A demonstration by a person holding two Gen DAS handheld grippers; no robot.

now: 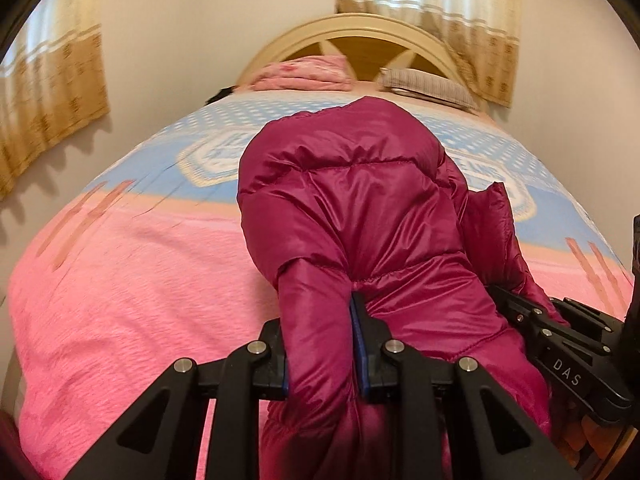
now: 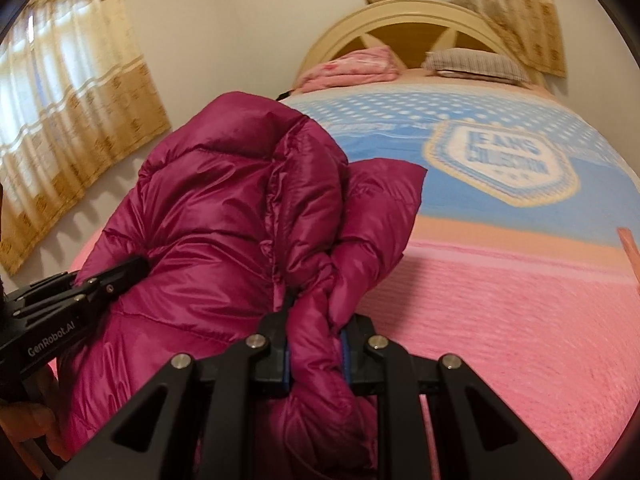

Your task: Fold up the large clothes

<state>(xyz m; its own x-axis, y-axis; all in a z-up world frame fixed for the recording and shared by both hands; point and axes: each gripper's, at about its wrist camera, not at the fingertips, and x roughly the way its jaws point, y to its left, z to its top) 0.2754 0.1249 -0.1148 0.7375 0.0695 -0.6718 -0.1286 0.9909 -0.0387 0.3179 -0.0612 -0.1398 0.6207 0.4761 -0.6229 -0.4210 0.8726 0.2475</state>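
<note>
While both grippers clamp it, the jacket (image 1: 352, 200) stretches lengthwise toward the headboard (image 1: 344, 32).

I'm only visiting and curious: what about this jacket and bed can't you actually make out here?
- Jacket lower part: cut off by the bottom edge in both wrist views, behind the left gripper and right gripper.
- Dark item near the pink bedding: too small.
- Emblem lettering: blurred.
</note>
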